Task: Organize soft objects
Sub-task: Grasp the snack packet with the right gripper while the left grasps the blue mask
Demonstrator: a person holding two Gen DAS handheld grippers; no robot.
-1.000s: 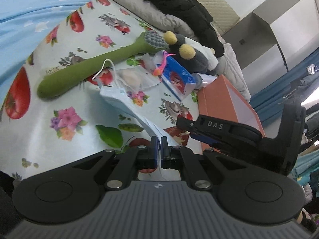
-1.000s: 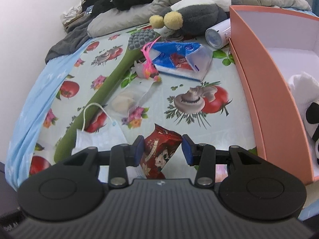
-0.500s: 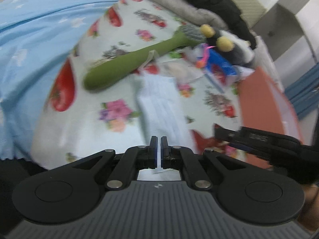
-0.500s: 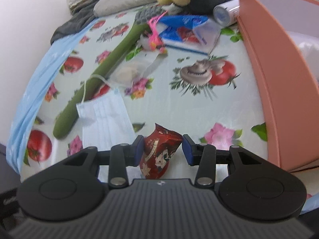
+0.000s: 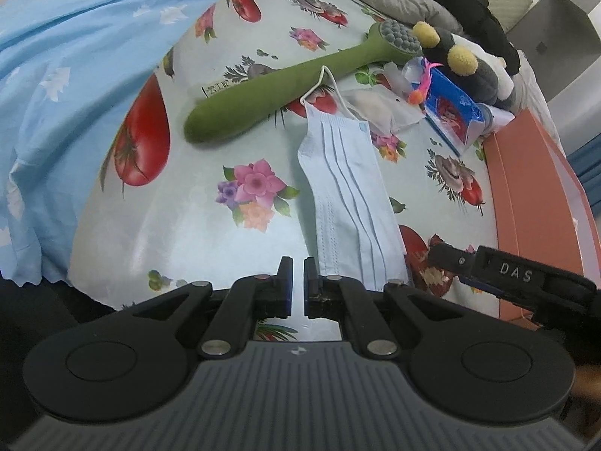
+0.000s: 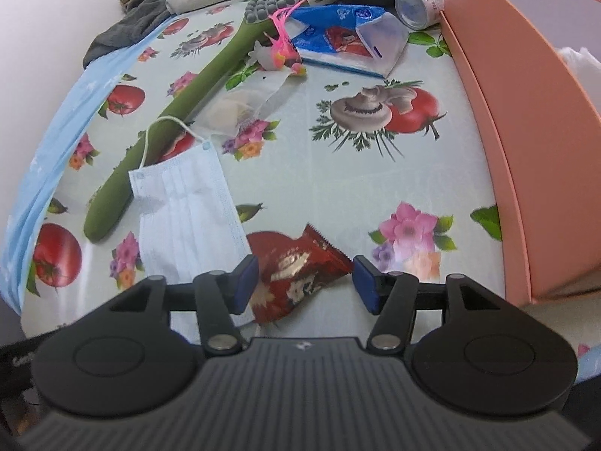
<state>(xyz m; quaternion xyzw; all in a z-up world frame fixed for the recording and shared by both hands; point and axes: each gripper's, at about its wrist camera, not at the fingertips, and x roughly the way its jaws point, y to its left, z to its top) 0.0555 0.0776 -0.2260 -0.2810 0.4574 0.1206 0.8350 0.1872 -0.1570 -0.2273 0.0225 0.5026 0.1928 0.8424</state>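
Ahead of our fingers we see a bed spread with a printed cloth [image 5: 180,248] of tomatoes, flowers and mushrooms, and beyond its left edge a light blue sheet [image 5: 75,60]. To the right of our right fingers stands a salmon-pink box [image 6: 526,120], open at the top, with something white showing inside. Far ahead, past everything else, lies a dark plush toy [image 5: 477,71] with yellow pompoms. A long green soft stick [image 5: 278,90] with a grey knobbed head runs slantwise ahead and to the left of both grippers. The pale blue face mask [image 5: 349,195] lies flat on the cloth just ahead of our left gripper [image 5: 298,285], its near edge to the right of the fingertips and its ear loop draped over the green stick; the left fingers stand nearly together, a thin gap between them and nothing in it. Beyond the mask sit a blue and red packet [image 6: 338,37], a clear pouch [image 6: 244,105], a small pink toy [image 6: 281,49] and a white can [image 6: 417,3] on its side. Our right gripper [image 6: 306,282] has just been opening: its blue-padded fingers stand apart on either side of the red snack packet [image 6: 296,274], which lies on the cloth between them, clear of both pads.
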